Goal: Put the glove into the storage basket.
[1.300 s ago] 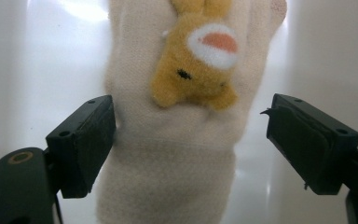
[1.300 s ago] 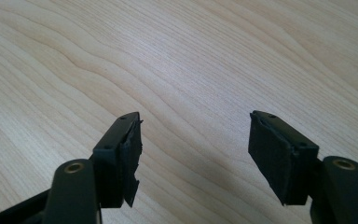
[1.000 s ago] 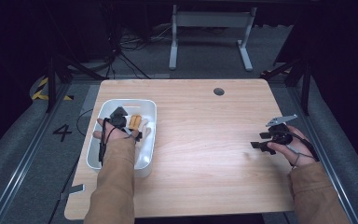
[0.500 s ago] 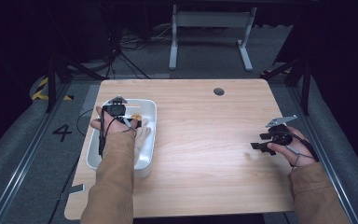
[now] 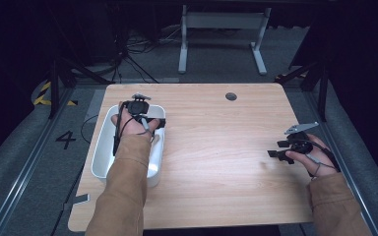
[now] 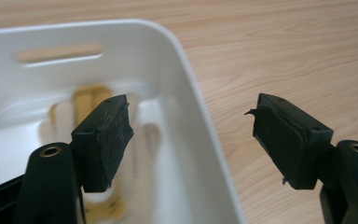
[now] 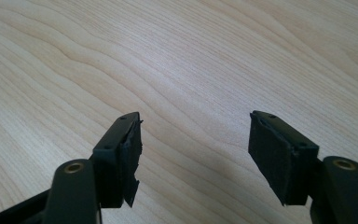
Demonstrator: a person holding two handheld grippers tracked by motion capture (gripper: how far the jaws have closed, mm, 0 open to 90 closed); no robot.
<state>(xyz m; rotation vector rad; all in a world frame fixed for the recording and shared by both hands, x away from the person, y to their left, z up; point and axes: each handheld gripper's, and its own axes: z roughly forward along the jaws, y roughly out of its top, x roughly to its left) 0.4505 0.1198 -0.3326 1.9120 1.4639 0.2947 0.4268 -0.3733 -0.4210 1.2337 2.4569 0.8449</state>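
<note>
A person stands at a pale wooden surface (image 5: 216,147), a claw in each hand, seen from above. The left claw (image 5: 139,103) is over the far end of a white bin (image 5: 102,152) that sits near the surface's left edge. The right claw (image 5: 280,147) is well apart from it, near the right edge, above bare wood.

From above, the left hand and sleeve cover most of the bin's far half, so what lies inside is hidden there. The left claw view looks down into the bin (image 6: 135,60) and shows what the high view cannot: a tan, blurred item (image 6: 86,100) lies on the bin's floor near the end wall with a slot handle. Its shape is too smeared to name. The left claw (image 6: 191,135) straddles the bin's rim, one jaw over the inside, the other over the wood. Its jaws have just been closing, yet they stand apart with nothing between them and no pad touching anything.

The right claw view shows the right claw (image 7: 193,158) with jaws wide apart over plain wood grain (image 7: 177,60), gripping nothing. The high view gives its place on the surface, which this close view does not.
</note>
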